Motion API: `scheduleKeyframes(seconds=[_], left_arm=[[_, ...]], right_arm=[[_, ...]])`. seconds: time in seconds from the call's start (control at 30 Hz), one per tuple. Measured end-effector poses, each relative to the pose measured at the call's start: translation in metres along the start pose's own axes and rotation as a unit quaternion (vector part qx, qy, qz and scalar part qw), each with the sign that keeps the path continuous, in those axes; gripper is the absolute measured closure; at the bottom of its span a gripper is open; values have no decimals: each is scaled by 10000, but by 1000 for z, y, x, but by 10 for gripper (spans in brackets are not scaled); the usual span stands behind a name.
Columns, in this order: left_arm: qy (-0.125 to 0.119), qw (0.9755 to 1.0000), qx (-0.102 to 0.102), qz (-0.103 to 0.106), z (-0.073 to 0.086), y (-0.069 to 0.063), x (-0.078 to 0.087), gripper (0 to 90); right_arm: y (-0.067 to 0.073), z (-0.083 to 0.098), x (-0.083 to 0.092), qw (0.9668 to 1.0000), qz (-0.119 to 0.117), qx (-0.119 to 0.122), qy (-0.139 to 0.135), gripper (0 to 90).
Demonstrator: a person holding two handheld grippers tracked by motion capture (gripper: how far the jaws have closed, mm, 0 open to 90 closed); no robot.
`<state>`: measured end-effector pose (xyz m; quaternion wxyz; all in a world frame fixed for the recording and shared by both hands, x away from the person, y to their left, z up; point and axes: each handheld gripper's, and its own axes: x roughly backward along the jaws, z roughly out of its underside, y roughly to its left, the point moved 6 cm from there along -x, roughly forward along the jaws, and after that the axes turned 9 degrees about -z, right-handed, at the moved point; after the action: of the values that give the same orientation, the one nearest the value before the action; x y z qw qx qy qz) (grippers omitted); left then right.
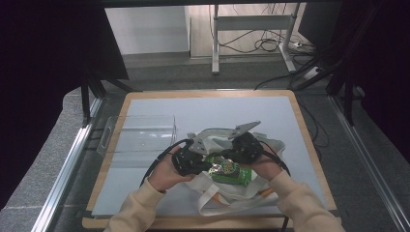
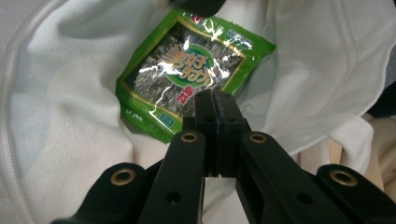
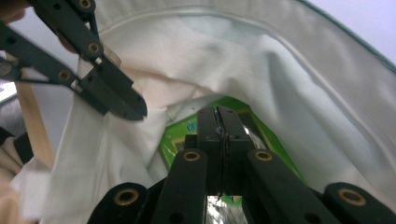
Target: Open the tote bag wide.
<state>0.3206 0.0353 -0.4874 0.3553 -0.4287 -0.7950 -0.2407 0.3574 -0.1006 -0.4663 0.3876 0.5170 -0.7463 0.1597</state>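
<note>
Clear tray is sitting empty at the worktop's left side, well apart from the hands. Left hand is holding the left tool at the left lip of the white bag, tip pointing right toward the green packet. In the left gripper view the left tool is showing both jaws pressed flat together; no cloth is visible between the tips, though what sits under them is hidden. The tip is sitting just over the near edge of the packet, and the bag's white cloth is lying around the packet on all sides. The packet is lying flat in the bag's mouth, between the two tools, label up and glare across the foil. Right hand is holding the right tool at the bag's right side, pointing left. In the right gripper view the right tool is also closed, jaws together, aiming into the bag with the packet right behind the tip; can't tell whether it is pinching the packet's edge. The bag's cloth is arching over and around the tool. The left tool is showing at upper left, shut, its tip touching the bag's rim. Bag handles are trailing toward the near edge of the worktop.
</note>
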Motion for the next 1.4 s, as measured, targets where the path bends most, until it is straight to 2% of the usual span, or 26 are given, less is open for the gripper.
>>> scheduleKeyframes(seconds=[0.17,0.33,0.43,0.57,0.7,0.83,1.07,1.23,1.4], left_arm=[[-37,9999,65,73,1,-1,-2,900],[106,9998,-15,163,2,-6,-6,900],[154,9997,33,191,4,-6,-6,900],[211,9995,89,234,7,-6,-5,900],[199,9994,115,240,9,-5,-4,900],[194,9994,163,246,13,-4,-1,900],[392,9985,198,316,21,-8,-2,900],[477,9978,263,389,26,-9,-4,900],[520,9976,237,398,27,-10,-4,900]], right_arm=[[-4,-11,-20,9998,-63,149,133,890],[-9,-11,-42,9990,-163,148,377,891],[-9,-8,-56,9977,-267,230,582,892],[-12,-5,-69,9965,-233,333,724,892],[-17,-5,-76,9959,-128,425,786,892],[-28,-5,-79,9967,-23,360,720,892],[-42,-9,-81,9967,349,338,650,893],[-50,-15,-79,9964,534,300,584,893],[-59,-18,-81,9962,660,221,531,892]])
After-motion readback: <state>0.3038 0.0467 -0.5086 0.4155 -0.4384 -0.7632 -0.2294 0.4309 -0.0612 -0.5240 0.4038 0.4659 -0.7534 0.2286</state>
